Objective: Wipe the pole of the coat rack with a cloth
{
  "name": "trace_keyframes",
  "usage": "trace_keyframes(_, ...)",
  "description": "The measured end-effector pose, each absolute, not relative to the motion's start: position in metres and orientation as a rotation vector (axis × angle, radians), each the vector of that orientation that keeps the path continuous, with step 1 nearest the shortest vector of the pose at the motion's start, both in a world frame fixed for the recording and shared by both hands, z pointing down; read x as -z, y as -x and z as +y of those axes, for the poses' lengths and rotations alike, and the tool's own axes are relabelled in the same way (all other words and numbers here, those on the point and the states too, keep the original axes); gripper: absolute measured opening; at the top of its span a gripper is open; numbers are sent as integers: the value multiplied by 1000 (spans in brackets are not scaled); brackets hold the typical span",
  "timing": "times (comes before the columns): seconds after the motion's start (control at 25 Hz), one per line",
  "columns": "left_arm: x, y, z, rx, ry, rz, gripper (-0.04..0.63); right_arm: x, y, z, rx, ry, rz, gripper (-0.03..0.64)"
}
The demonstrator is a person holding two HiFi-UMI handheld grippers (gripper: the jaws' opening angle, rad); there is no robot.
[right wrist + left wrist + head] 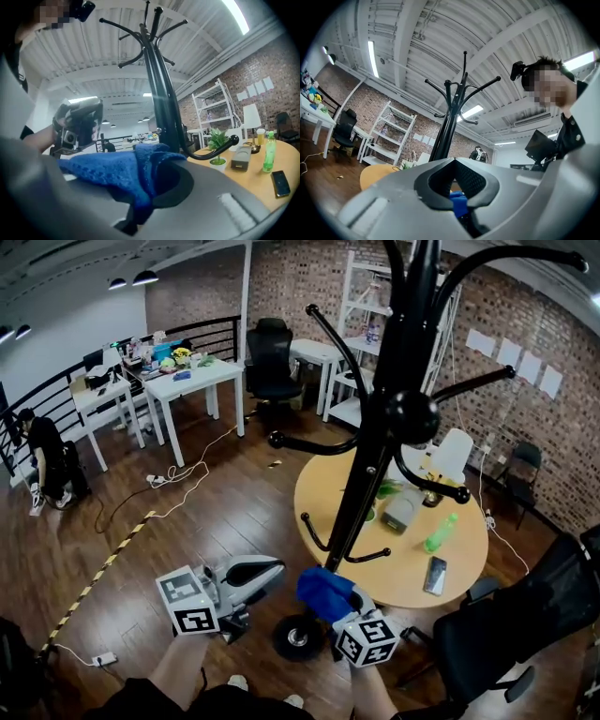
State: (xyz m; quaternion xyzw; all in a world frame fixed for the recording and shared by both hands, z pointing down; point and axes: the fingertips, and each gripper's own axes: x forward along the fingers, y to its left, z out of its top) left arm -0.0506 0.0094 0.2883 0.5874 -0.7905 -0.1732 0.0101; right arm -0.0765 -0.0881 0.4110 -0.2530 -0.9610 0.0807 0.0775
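1. Head view took in, far to the left, a person [45,457] crouched on the wooden floor by the railing. White desks [192,381] stood just beside them.
2. Low in front, the left gripper [277,570] had its jaw tips pressed together and clamped nothing. Left gripper view showed a small blue bit low in the gap between the jaws, and I could not tell what it was.
3. Just to its right, the right gripper [342,606] was clenched on the blue cloth [323,589]. Right gripper view showed the fabric pinched between the jaws and bunched over one of them.
4. The cloth sat low by the black pole [380,446] of the coat rack, above its round base [298,637]. Whether it touched the pole, I could not tell.
5. Beyond the pole stood a round wooden table [464,563], carrying a green bottle [441,532] and a dark phone [435,575].
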Motion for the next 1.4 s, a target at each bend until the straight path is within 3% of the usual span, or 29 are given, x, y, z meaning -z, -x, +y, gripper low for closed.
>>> trace_keyframes(0.32,-275,81,29,588,-1931,-2420,5,-373,89,-94,-202,556,-3085,26)
trace_keyframes(0.92,-279,175,112,921,-2251,-1848,5,-180,80,-114,129,-363,-3487,26)
trace_keyframes(1.4,-244,156,92,897,-2365,-1808,5,-18,11,-61,468,-306,-3786,26)
